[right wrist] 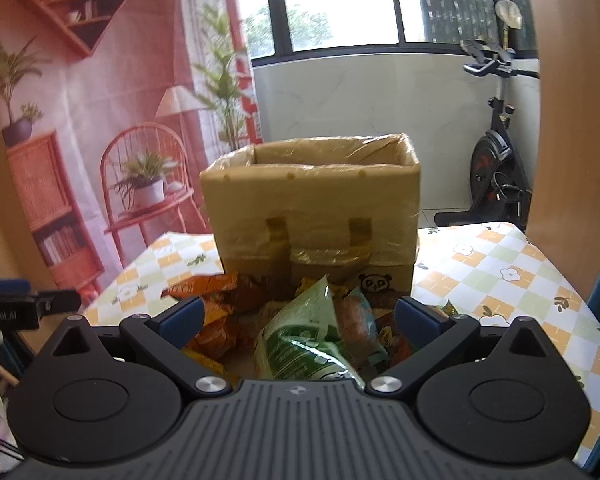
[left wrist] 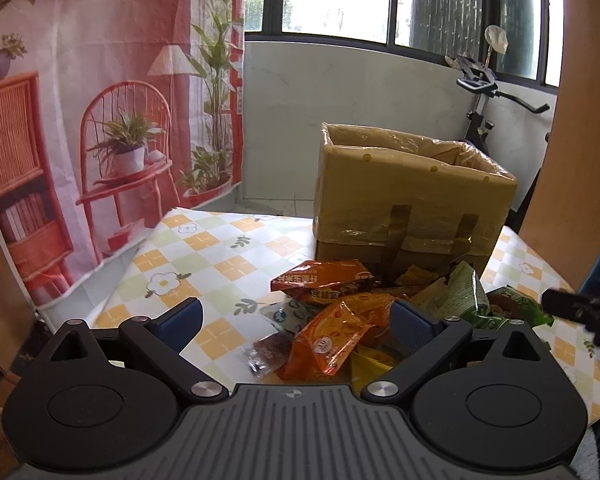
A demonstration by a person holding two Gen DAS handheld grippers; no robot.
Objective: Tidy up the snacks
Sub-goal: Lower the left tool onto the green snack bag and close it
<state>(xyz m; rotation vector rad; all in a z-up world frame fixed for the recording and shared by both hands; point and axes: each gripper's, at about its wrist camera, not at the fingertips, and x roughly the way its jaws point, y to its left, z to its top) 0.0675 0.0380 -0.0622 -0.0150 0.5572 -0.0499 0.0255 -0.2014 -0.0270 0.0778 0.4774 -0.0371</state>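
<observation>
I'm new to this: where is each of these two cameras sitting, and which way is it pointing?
Left wrist view: sits on the left gripper, looking forward over its open blue fingers at the snack pile and, from an angle, the cardboard box; the right gripper's tip pokes in at the right edge.
Right wrist view: sits on the right gripper, facing the box nearly head-on, green packet between its open fingers; the left gripper shows at the left edge.
Shared: box, snacks, checked tablecloth, exercise bike.
</observation>
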